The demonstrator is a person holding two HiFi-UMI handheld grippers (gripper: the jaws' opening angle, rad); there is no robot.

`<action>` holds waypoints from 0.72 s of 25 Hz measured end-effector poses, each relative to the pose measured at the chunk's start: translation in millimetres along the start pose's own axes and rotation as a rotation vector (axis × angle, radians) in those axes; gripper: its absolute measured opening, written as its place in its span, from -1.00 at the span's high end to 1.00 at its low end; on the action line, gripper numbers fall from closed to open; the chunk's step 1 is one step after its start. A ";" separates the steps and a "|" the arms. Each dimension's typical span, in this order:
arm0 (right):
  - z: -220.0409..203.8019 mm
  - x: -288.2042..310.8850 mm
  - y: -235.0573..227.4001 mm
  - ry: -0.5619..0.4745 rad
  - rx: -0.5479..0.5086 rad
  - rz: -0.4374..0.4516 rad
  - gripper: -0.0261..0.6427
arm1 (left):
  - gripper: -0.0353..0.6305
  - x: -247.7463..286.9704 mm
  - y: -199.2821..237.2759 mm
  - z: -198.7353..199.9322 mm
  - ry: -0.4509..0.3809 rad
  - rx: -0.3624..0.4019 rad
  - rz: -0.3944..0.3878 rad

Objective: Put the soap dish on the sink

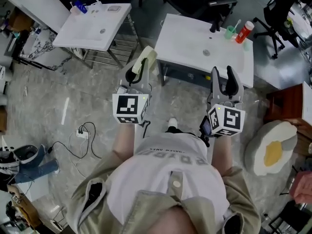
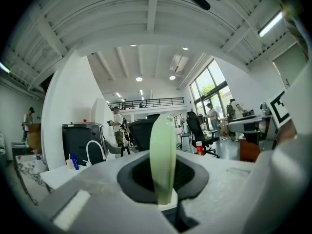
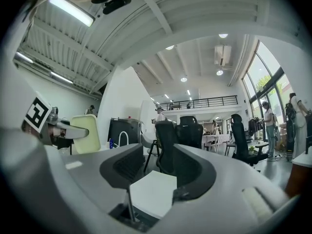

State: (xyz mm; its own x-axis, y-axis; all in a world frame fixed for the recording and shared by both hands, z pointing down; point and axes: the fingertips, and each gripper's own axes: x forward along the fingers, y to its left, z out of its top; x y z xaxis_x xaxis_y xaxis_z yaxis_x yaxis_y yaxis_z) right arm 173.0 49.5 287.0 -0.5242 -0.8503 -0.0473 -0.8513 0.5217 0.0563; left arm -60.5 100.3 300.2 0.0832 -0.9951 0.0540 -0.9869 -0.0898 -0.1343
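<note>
**Soap dish in your left gripper, sink just ahead**

The pale green soap dish (image 1: 145,60) stands on edge, its broad faces clamped between the jaws of your left gripper (image 1: 139,71) and its top rising above them. You hold it over the floor, short of the white sink (image 1: 185,43) that lies ahead and slightly to its right. Your right gripper (image 1: 227,79) sits nearer that surface, jaws apart with nothing between them. A faucet (image 1: 214,26), a green cup (image 1: 230,31) and a red bottle (image 1: 244,32) line the far edge; the near left corner looks bare, likely the easiest landing. A second sink (image 1: 92,26) stands well apart, far left.
</note>
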 end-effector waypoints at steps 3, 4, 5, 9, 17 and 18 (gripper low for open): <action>1.3 20.3 -10.3 -0.012 0.001 0.012 0.39 | 0.83 18.7 3.6 3.0 -0.004 0.005 0.017; 0.3 26.6 -13.2 -0.013 0.002 0.018 0.39 | 0.83 24.4 4.6 3.0 -0.003 0.006 0.022; -1.2 32.7 -15.7 -0.011 0.005 0.024 0.39 | 0.83 29.8 5.3 2.7 -0.002 0.007 0.026; -9.8 53.3 -22.1 0.004 0.018 0.039 0.39 | 0.83 48.1 8.5 -1.3 0.008 0.001 0.035; -26.9 79.8 -17.7 0.050 0.045 0.048 0.39 | 0.83 70.6 22.5 -14.3 0.053 -0.003 0.027; -30.2 84.0 -16.7 0.058 0.049 0.046 0.39 | 0.83 74.4 25.5 -16.9 0.058 -0.006 0.025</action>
State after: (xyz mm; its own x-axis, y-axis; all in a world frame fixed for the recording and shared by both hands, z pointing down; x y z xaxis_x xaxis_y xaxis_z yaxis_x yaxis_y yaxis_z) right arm 143.9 -32.7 312.3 -0.5617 -0.8272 0.0122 -0.8272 0.5619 0.0084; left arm -81.9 24.7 317.6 0.0504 -0.9929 0.1078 -0.9894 -0.0643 -0.1300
